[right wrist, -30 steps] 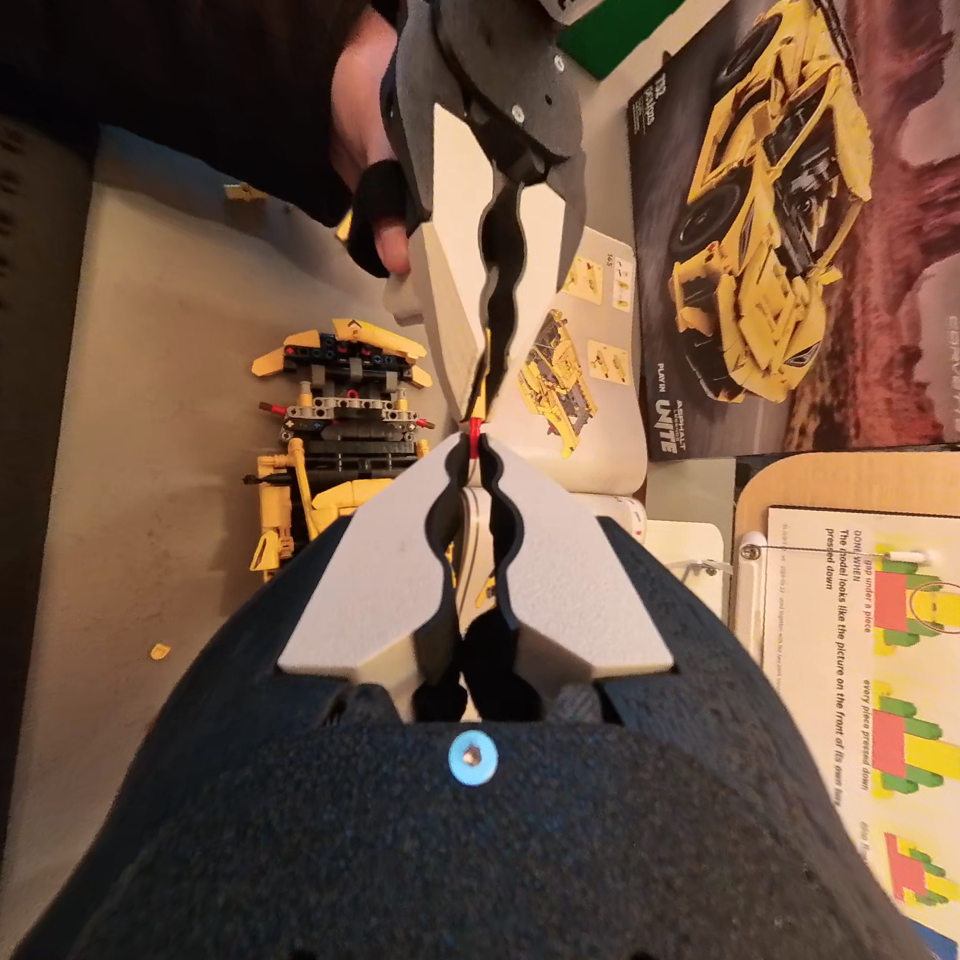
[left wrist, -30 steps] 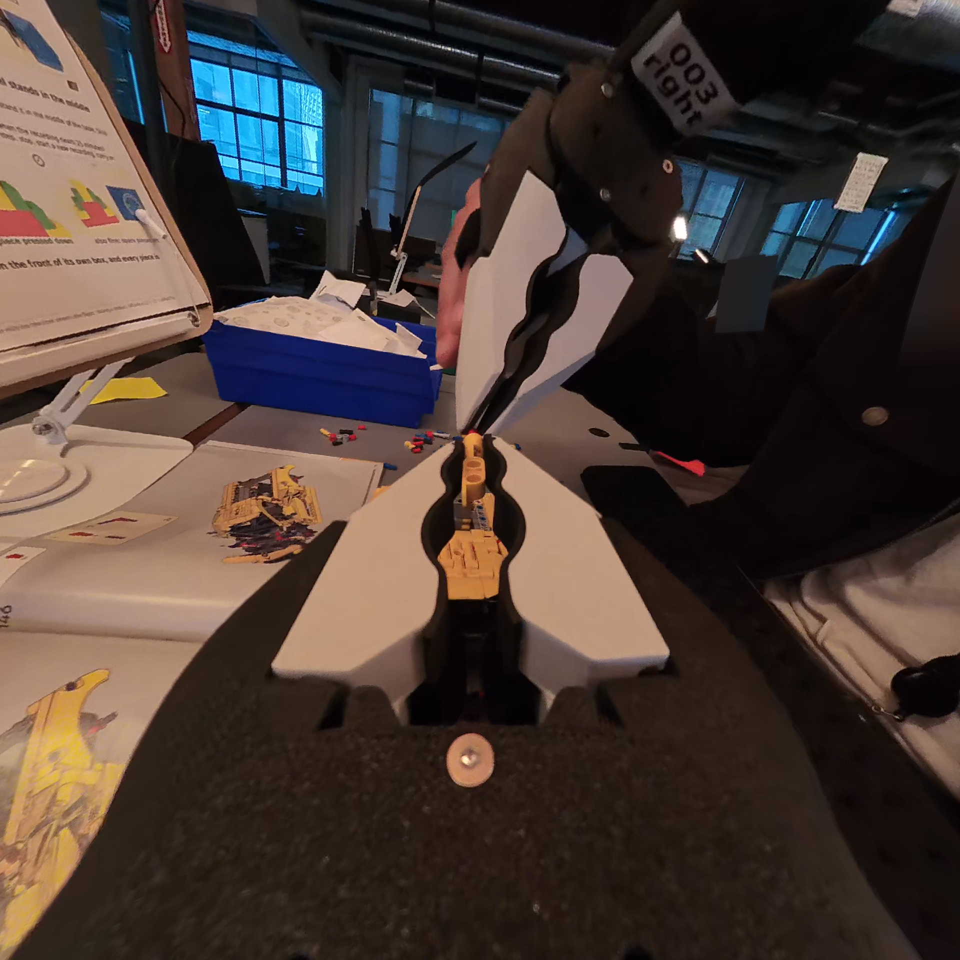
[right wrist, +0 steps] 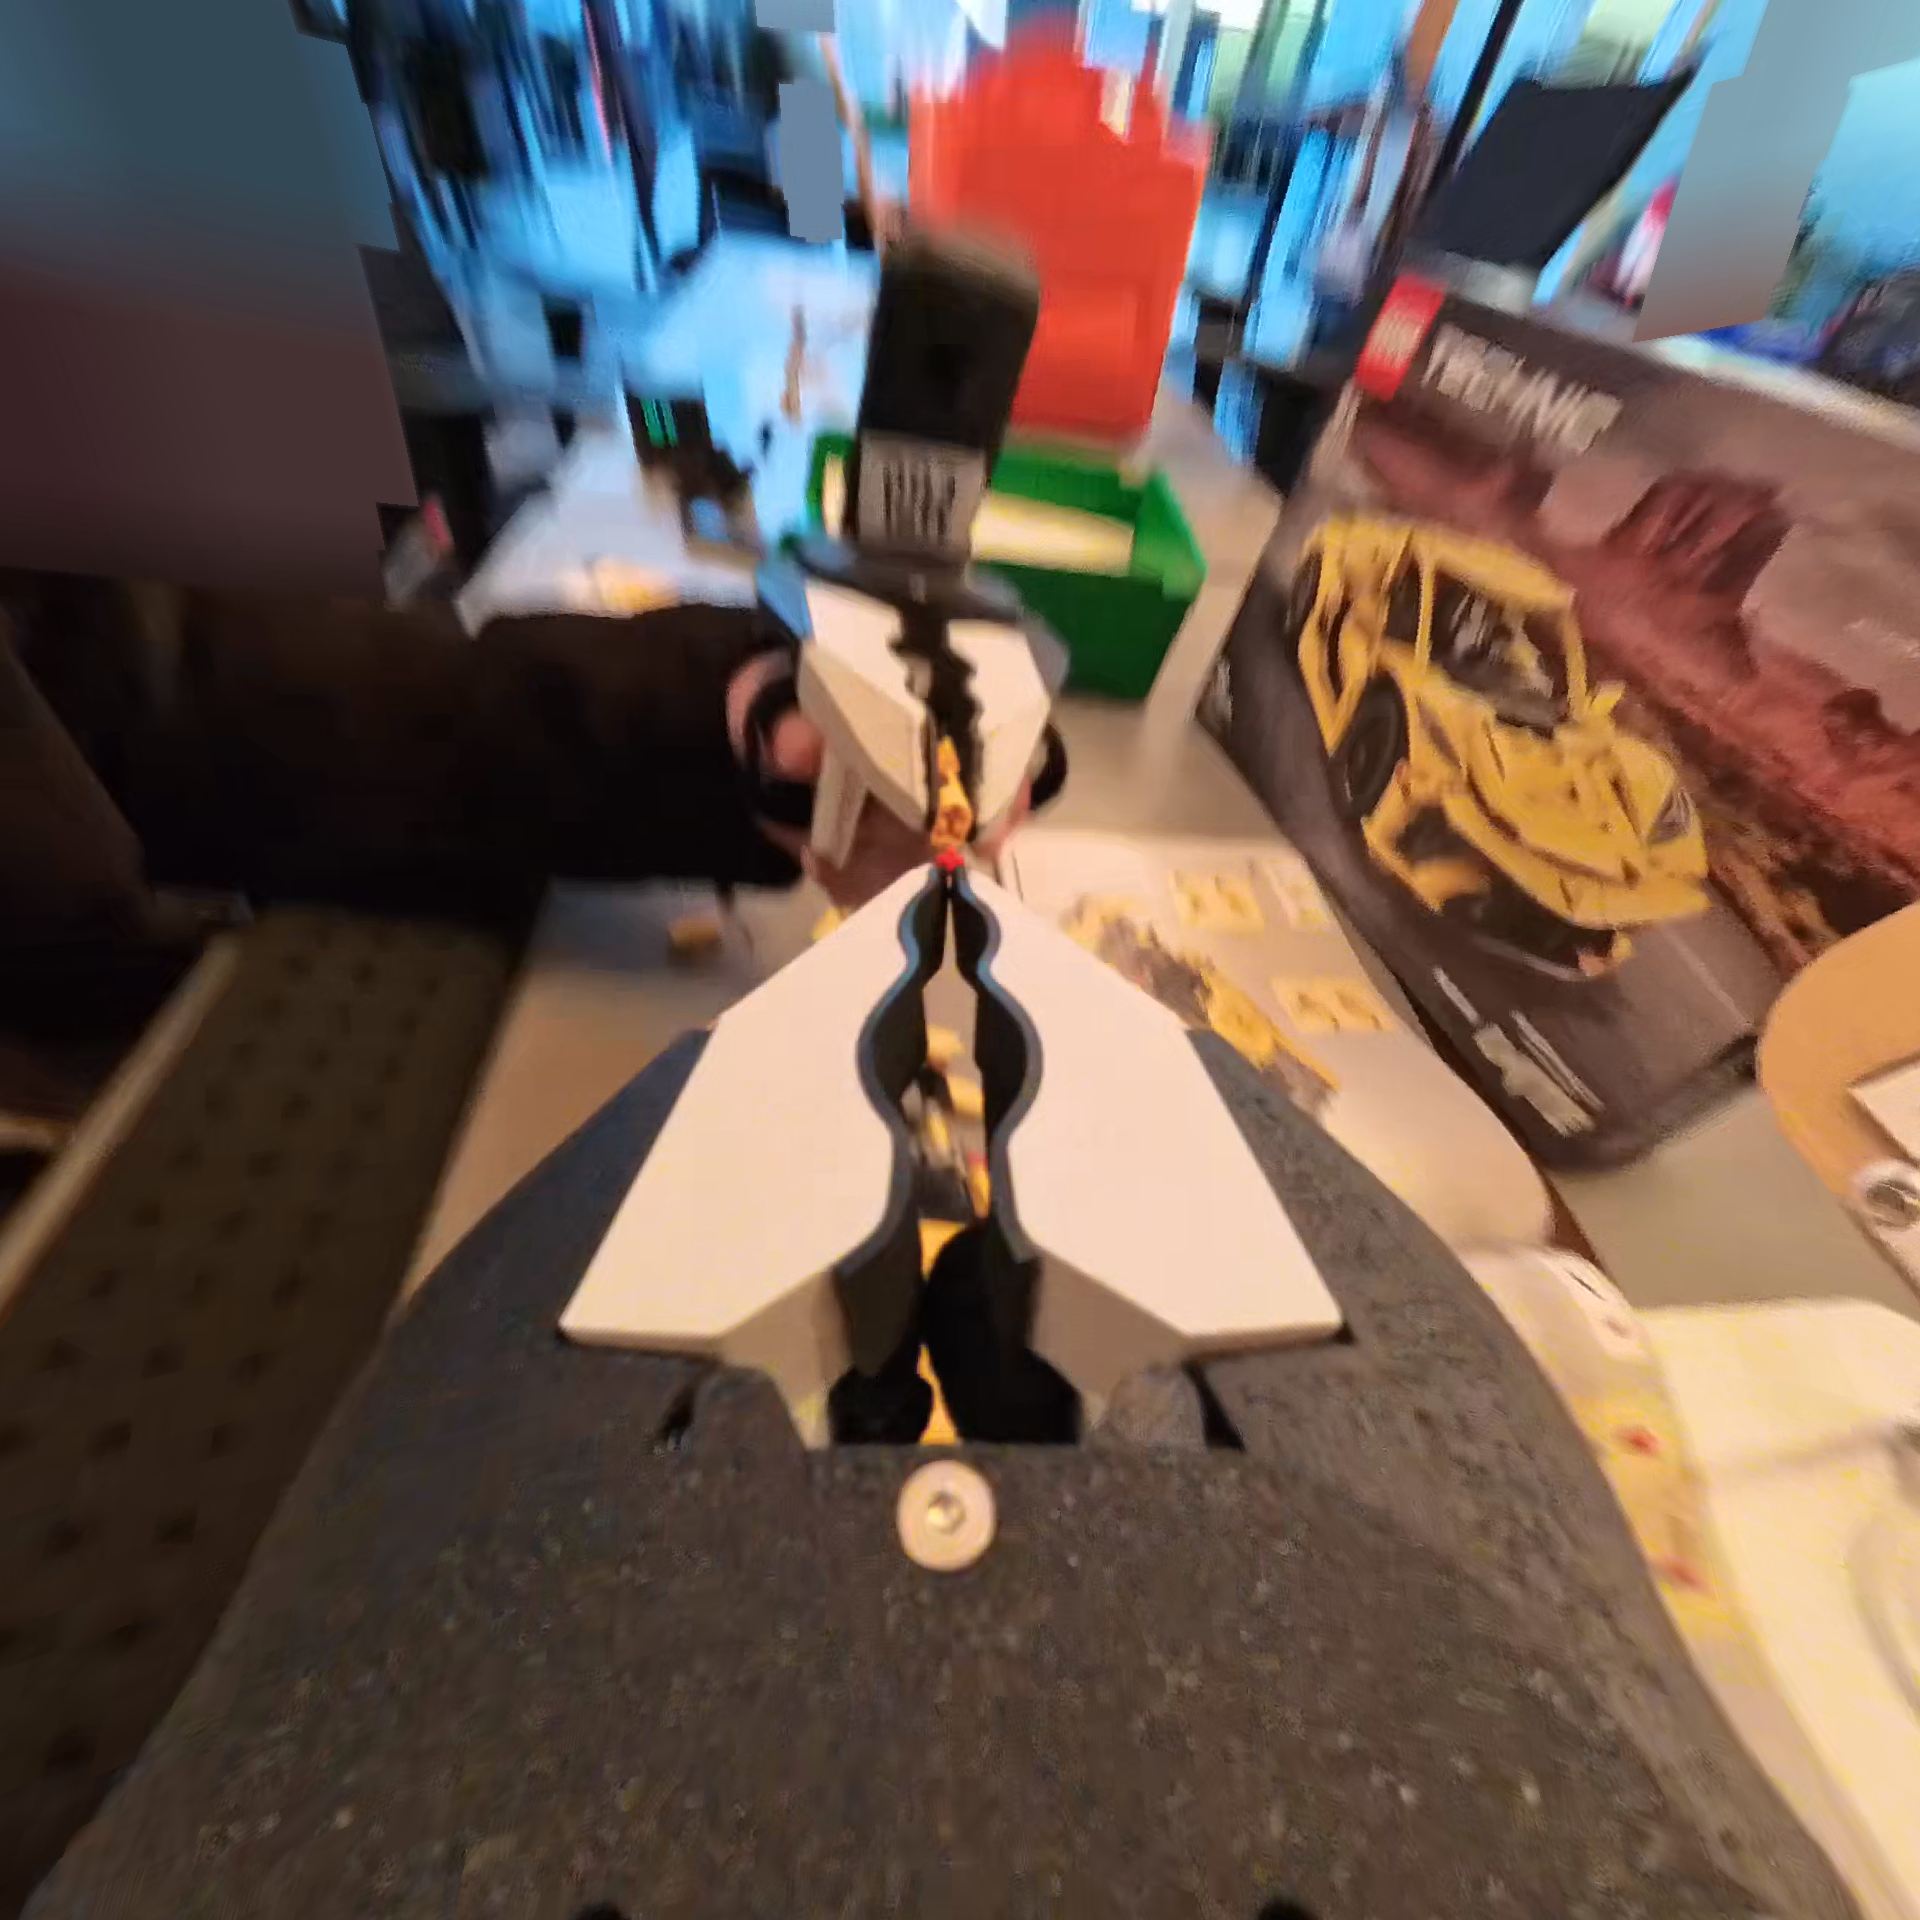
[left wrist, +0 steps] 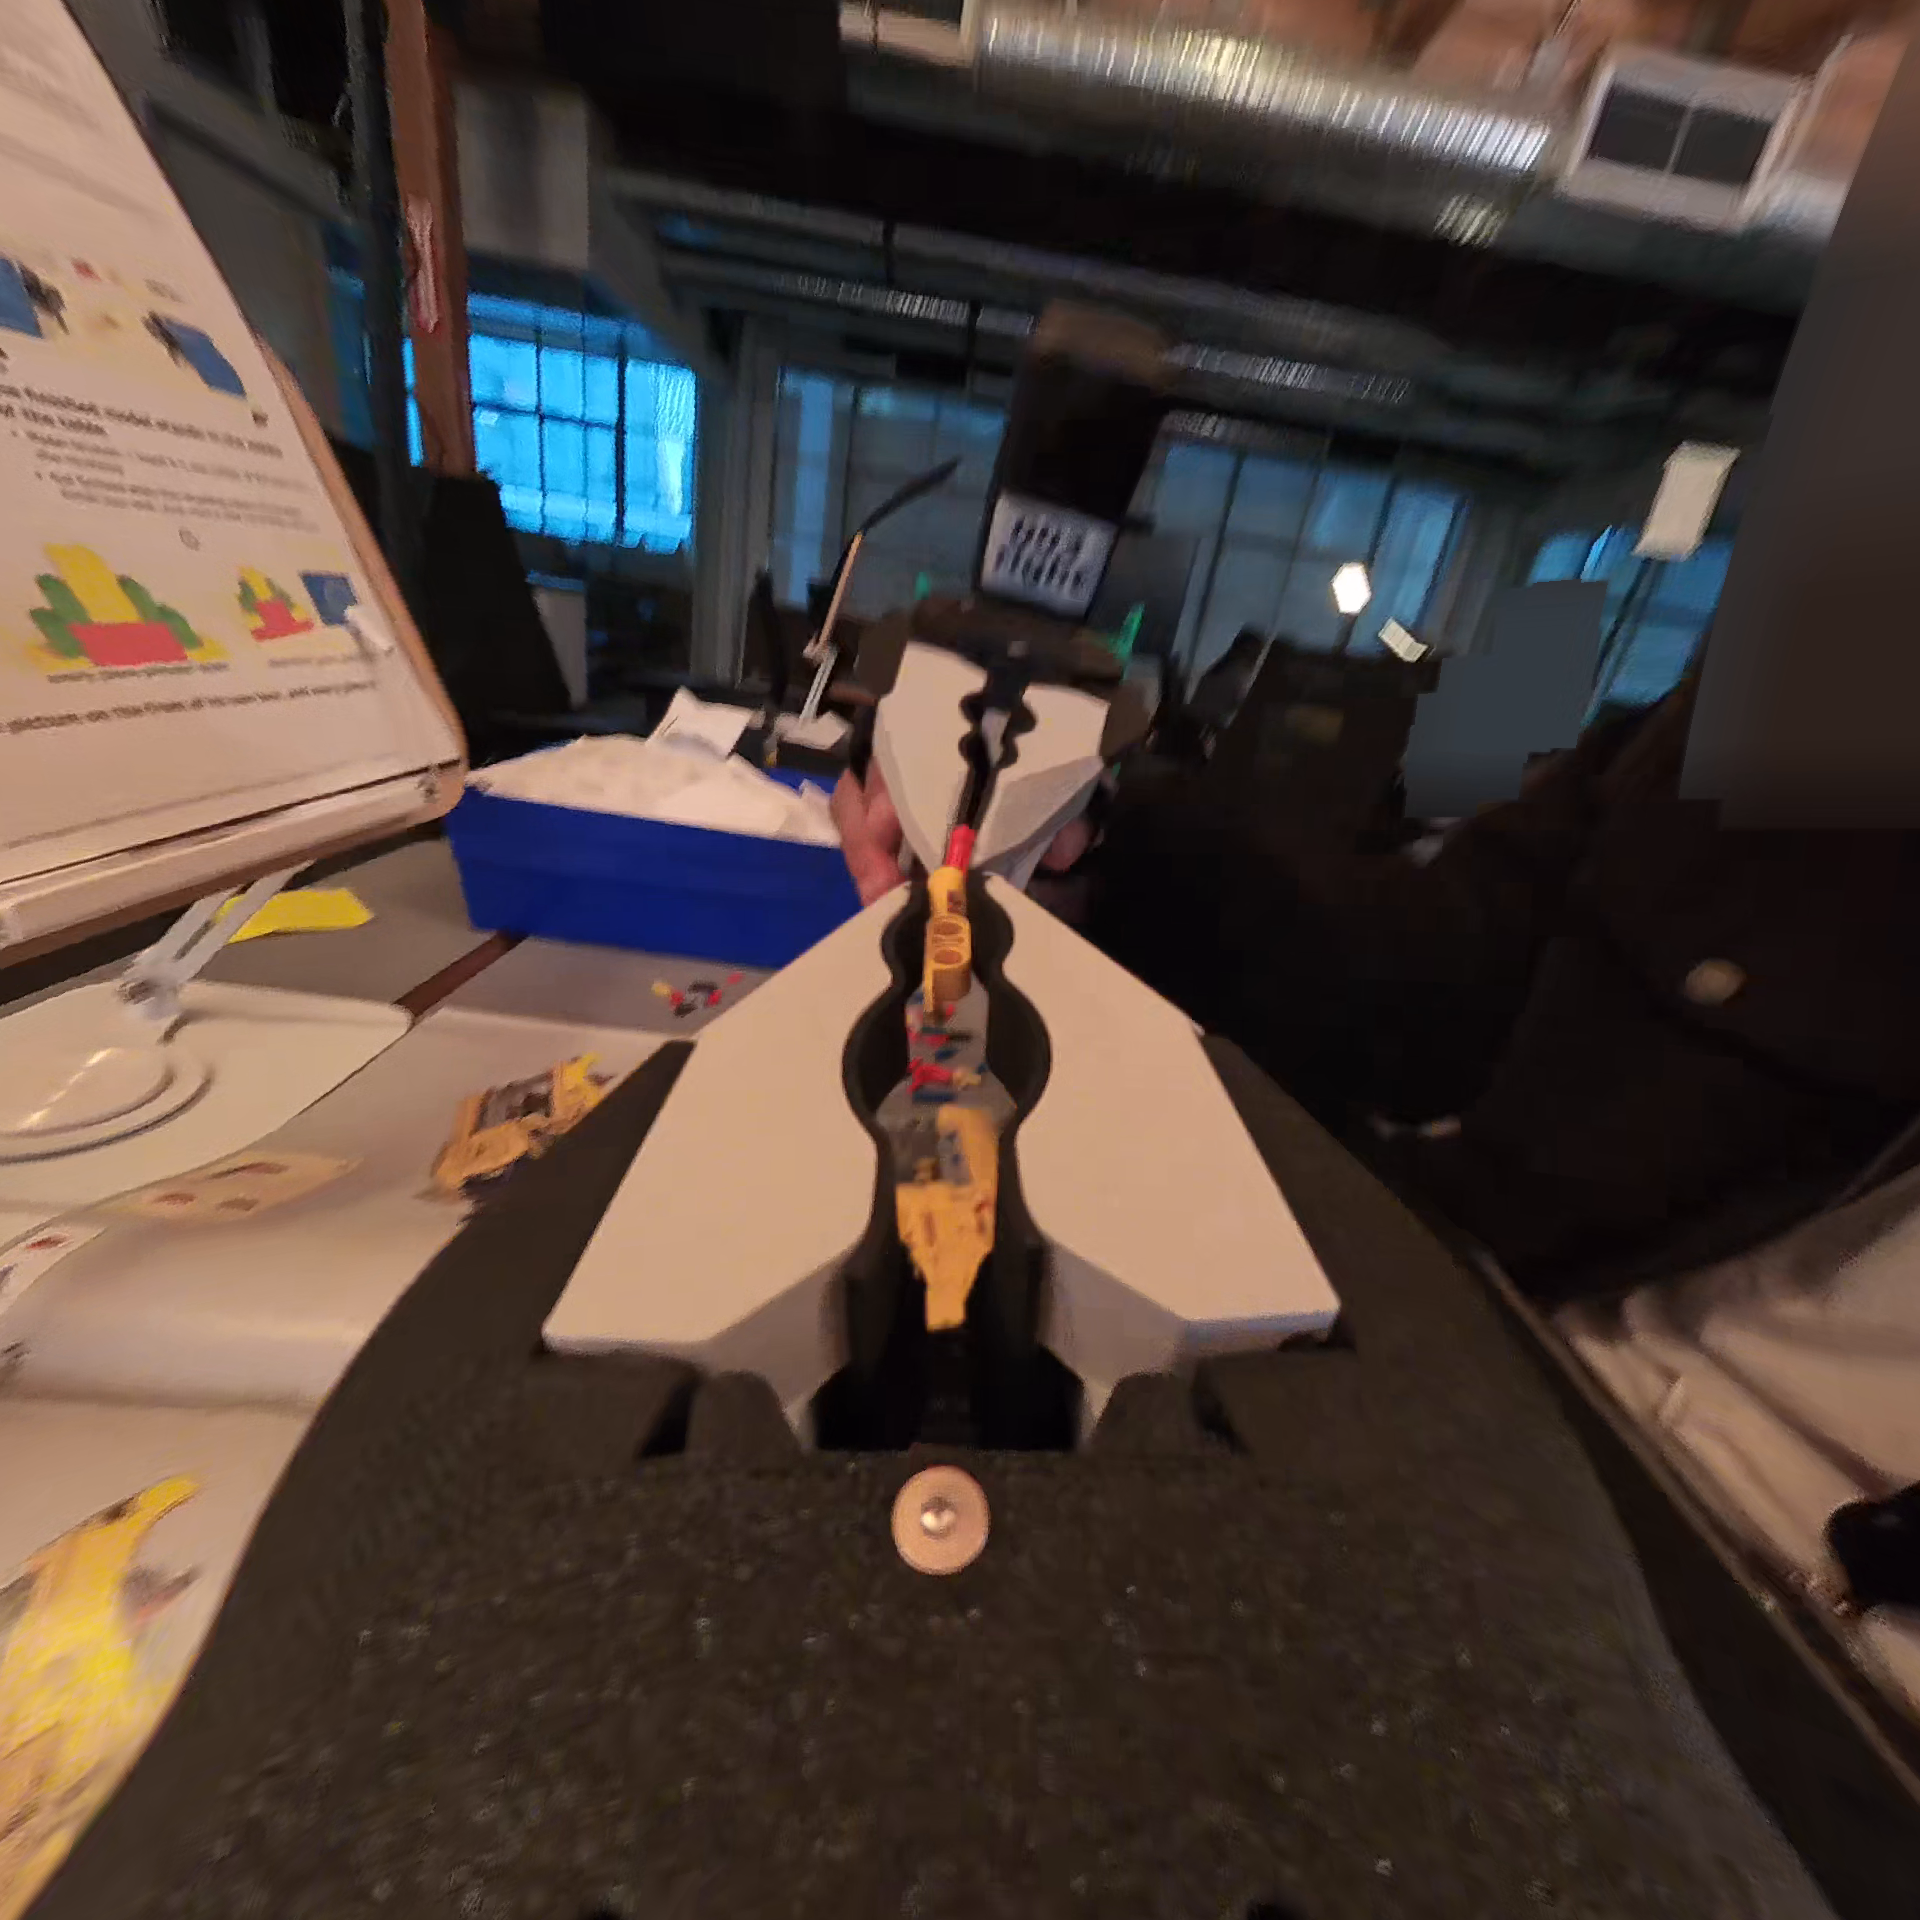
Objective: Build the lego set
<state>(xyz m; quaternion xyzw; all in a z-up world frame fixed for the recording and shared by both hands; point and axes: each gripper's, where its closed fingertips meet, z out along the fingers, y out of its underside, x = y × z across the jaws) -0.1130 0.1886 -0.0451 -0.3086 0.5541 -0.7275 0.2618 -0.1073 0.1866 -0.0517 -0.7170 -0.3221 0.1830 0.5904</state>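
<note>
My left gripper (left wrist: 948,906) is shut on a small yellow lego connector (left wrist: 948,940) that sticks out past its tips. More yellow lego (left wrist: 943,1216) shows low in the gap between its jaws; whether it is held or lies below I cannot tell. My right gripper (right wrist: 948,883) is shut on a red pin (right wrist: 948,860). The two grippers face each other tip to tip above the table. In the left wrist view the right gripper (left wrist: 966,826) holds the red pin (left wrist: 958,847) against the connector's end. The right wrist view shows the left gripper (right wrist: 940,805) with the yellow piece (right wrist: 951,821). Both views are motion-blurred.
The lego box (right wrist: 1558,727) with a yellow car stands at the right, an open instruction booklet (right wrist: 1195,935) lies in front of it. A green bin (right wrist: 1101,592) is behind. A blue bin (left wrist: 644,873), loose small pieces (left wrist: 696,992) and a tilted instruction board (left wrist: 177,520) are on the left. Left and right tips are no more than a few centimetres apart.
Both grippers have swung up from pointing down at the table to level. The right gripper now meets the left one head-on, with the red pin at the yellow connector's end.
</note>
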